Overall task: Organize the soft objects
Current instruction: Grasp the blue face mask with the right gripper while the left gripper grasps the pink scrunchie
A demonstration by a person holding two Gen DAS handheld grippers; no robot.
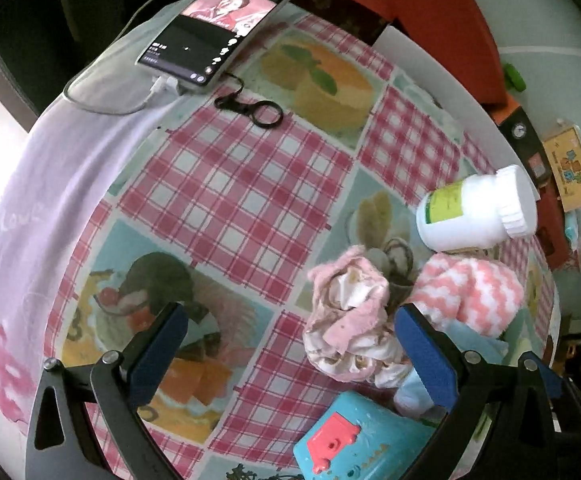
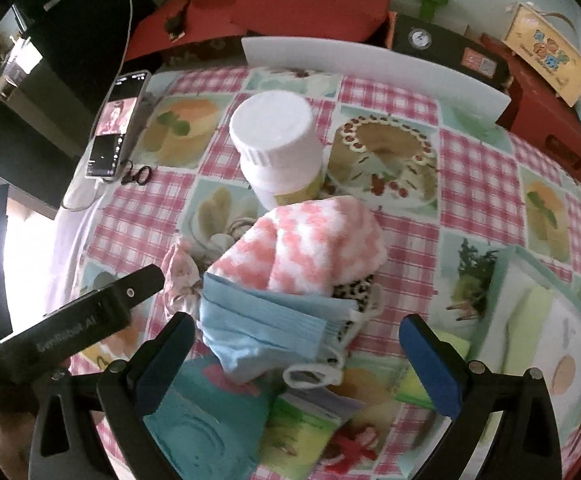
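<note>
The left gripper [image 1: 290, 344] held its blue-padded fingers [image 1: 156, 354] spread wide, grasping nothing, and hung above the checked tablecloth [image 1: 226, 184]. Between those fingers, nearer the right one, lay a crumpled pink and white cloth [image 1: 348, 320]; whether the right pad touched it could not be told. Just beyond that cloth, on the far right side, sat the pink-and-white fuzzy towel [image 1: 470, 292], and behind the towel a white bottle [image 1: 476, 210] lay on its side. A teal toy box [image 1: 354, 444] sat just in front of the crumpled cloth, at the lower edge of the view. Well beyond the cloth, toward the far left, a phone [image 1: 218, 24] rested with its screen lit, and a black key clip [image 1: 250, 108] lay just in front of it. In the right wrist view the right gripper [image 2: 296, 360] was likewise spread wide and held nothing. Between its fingers [image 2: 434, 368] lay a blue face mask [image 2: 266, 328], folded and bunched, apart from both pads. The fuzzy towel [image 2: 306, 244] rested just behind the mask, partly over it, with a leopard-print piece [image 2: 352, 288] showing beneath its near edge. The white bottle [image 2: 278, 148] lay just behind the towel. The left gripper's black body [image 2: 86, 320] reached in at the mask's left.
</note>
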